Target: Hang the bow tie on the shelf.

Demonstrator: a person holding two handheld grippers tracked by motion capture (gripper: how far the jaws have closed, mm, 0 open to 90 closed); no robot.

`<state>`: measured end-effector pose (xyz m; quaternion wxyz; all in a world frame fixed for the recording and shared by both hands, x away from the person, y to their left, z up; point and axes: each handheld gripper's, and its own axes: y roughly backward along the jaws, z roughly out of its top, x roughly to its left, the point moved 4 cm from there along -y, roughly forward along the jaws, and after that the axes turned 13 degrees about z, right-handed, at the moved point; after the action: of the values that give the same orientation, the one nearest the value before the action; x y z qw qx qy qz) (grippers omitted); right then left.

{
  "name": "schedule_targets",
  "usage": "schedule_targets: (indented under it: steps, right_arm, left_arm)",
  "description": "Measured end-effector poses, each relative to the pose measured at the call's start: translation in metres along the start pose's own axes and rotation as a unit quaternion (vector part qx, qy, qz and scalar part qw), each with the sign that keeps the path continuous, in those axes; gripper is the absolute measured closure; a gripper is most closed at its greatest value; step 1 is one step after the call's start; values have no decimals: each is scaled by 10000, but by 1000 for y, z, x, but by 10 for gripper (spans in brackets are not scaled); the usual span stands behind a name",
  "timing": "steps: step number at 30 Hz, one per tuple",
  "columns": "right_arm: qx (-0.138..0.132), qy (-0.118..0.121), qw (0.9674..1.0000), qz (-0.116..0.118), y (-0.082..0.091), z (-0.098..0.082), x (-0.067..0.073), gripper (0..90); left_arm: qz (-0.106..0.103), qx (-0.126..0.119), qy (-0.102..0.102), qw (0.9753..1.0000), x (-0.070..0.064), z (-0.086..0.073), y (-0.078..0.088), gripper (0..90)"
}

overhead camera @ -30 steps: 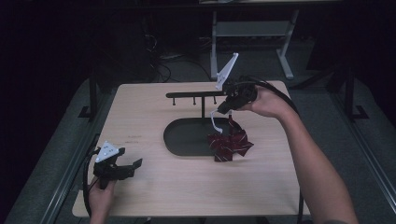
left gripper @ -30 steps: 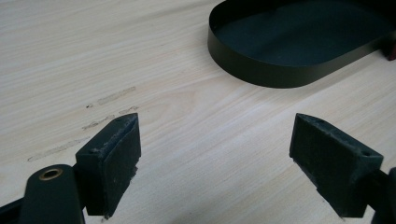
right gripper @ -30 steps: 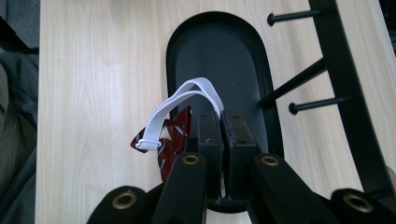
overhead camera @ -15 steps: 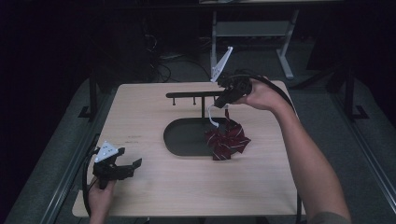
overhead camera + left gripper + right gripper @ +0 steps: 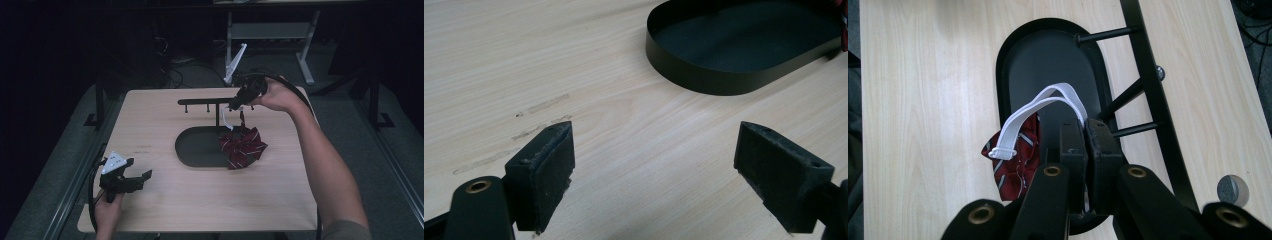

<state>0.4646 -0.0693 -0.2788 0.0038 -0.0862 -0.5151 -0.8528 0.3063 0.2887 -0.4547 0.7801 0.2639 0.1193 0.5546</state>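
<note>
My right gripper (image 5: 235,103), jaws pinched on the bow tie's white strap (image 5: 1035,110), has moved up-left in the high view toward the rack's pegs (image 5: 207,102), the bow tie (image 5: 242,146) dangling over the tray (image 5: 192,150), so hanging looks next; left gripper (image 5: 131,181) idles spread.

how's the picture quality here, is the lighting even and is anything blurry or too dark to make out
High view: the pale wooden table is lit, the room around it nearly black, and the red striped bow tie is soft. Left gripper view: bright and even, the black oval tray sharp, the near jaws slightly soft. Right gripper view: the white elastic strap is crisp with mild glare on the wood, the black jaws dark with little detail.
</note>
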Motion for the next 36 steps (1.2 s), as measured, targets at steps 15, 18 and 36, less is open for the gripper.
schedule_targets:
  steps: [15, 18, 36]
  right_arm:
    - [94, -215, 9997, -36, 3, 5, -18, 866]
    - [101, -243, 9997, -10, 2, 5, -22, 865]
    - [196, -572, 9981, -151, -13, -1, -41, 859]
  left_arm:
    - [-27, 1, 15, 10000, 0, 0, 0, 163]
    - [-26, 11, 8, 10000, 0, 0, 0, 163]
    - [-30, -15, 2, 10000, -1, 0, -1, 163]
